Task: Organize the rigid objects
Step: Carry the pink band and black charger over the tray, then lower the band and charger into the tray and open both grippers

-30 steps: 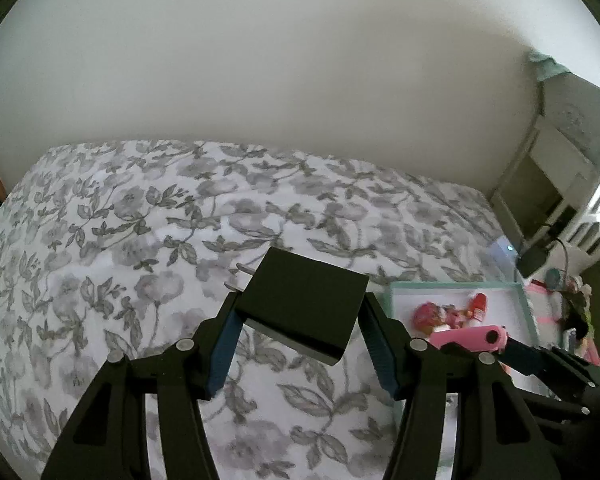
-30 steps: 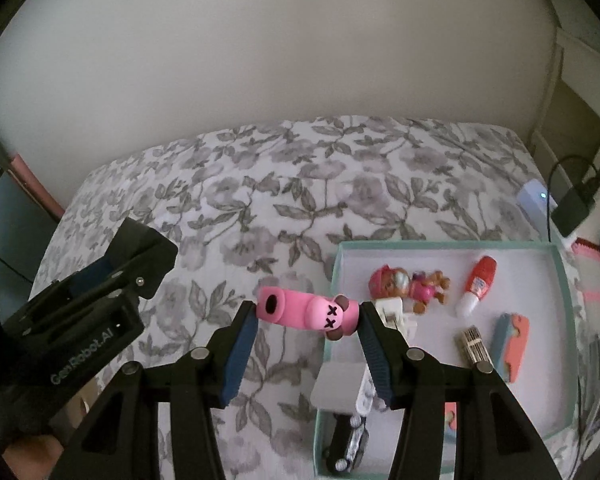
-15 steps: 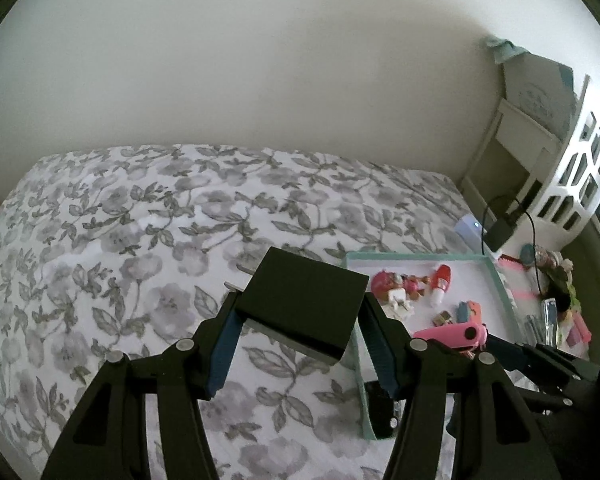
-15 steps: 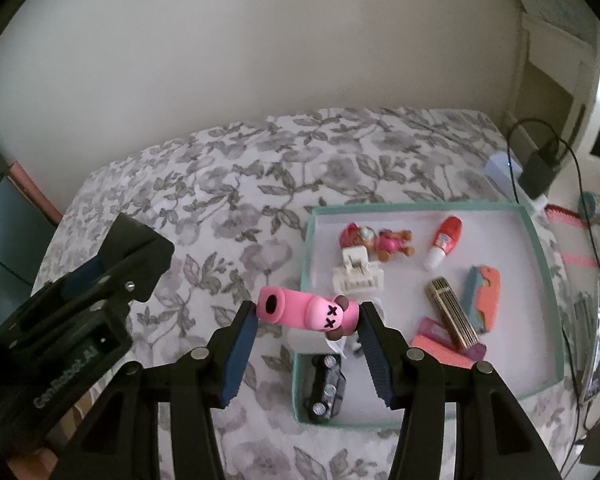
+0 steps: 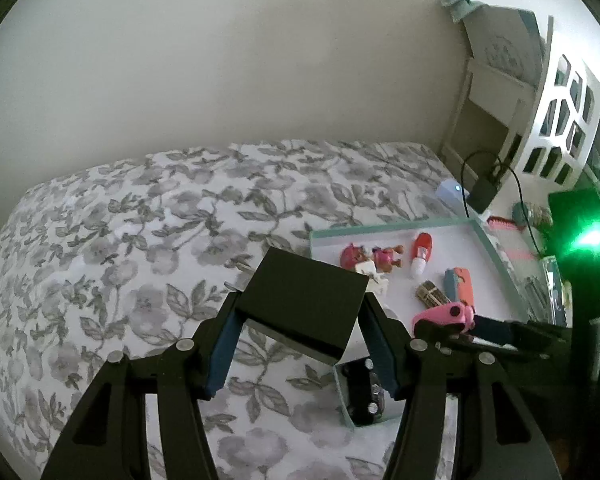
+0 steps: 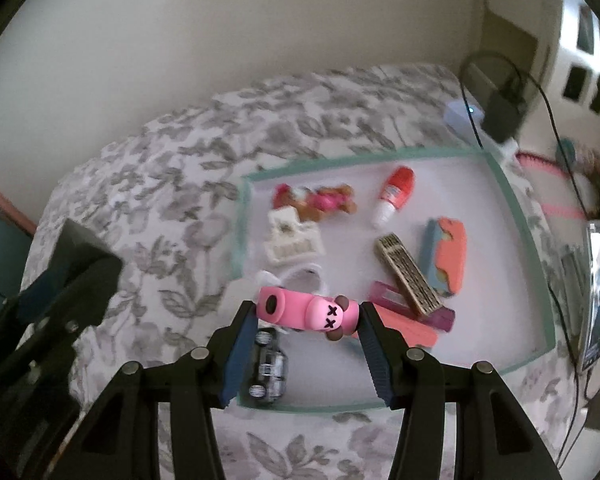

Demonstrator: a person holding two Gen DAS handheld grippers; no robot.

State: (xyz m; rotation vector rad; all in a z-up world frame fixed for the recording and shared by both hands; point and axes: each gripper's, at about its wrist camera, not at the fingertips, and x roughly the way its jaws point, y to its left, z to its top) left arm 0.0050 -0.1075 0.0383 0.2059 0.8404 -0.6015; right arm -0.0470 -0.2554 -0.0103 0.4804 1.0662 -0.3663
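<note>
Left gripper (image 5: 300, 320): clamps black box (image 5: 304, 304), beside tray (image 6: 516, 216).
Right gripper (image 6: 306, 320): clamps pink toy (image 6: 308, 314), above tray.

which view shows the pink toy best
The right wrist view: the pink toy sits centered in the right gripper, its x-eyed face visible. The left wrist view catches only its side at the right, partly hidden.

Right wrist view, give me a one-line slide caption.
Right gripper holds a pink toy figure above the teal-rimmed tray of small objects on a floral bedspread.
</note>
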